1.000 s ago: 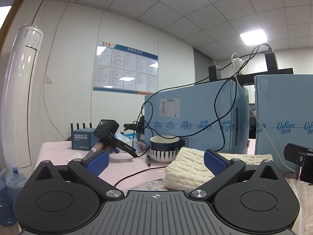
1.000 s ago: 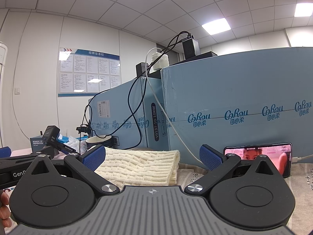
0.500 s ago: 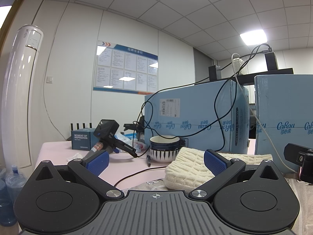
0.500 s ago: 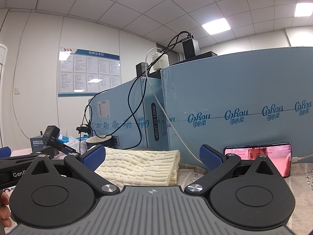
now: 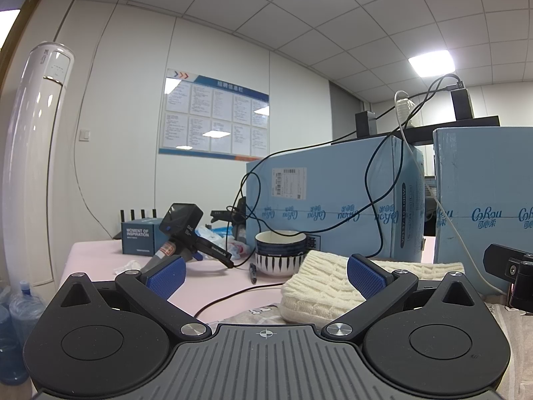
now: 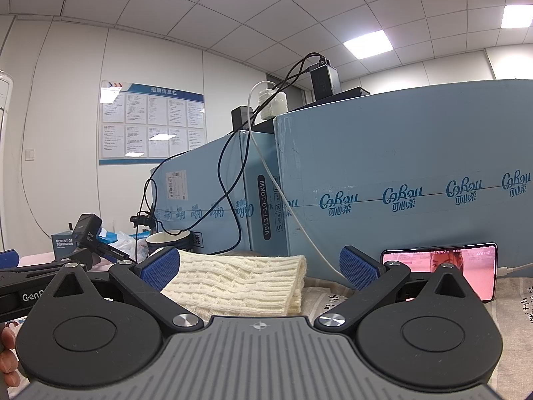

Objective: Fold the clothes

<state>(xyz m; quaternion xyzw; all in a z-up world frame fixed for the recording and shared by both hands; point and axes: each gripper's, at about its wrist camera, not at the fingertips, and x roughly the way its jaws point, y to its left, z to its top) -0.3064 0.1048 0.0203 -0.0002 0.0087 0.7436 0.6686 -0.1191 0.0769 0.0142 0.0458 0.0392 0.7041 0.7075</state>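
Note:
A cream knitted garment (image 5: 328, 283) lies folded in a thick stack on the table, just ahead of both grippers. In the left wrist view my left gripper (image 5: 266, 275) stands open, its blue pads wide apart and nothing between them; the stack sits just beyond its right finger. The right wrist view shows the same knit stack (image 6: 240, 283) between the spread blue pads of my right gripper (image 6: 260, 266), which is open and holds nothing. The left gripper's black body (image 6: 36, 280) shows at the left edge there, with a hand (image 6: 8, 360) below it.
Large blue cardboard boxes (image 5: 333, 200) (image 6: 399, 200) stand behind the garment, with black and white cables hanging over them. A striped bowl (image 5: 281, 251), a pen, a handheld camera (image 5: 181, 233) and a small blue box (image 5: 140, 235) sit at the left. A lit phone (image 6: 473, 266) leans against the right box.

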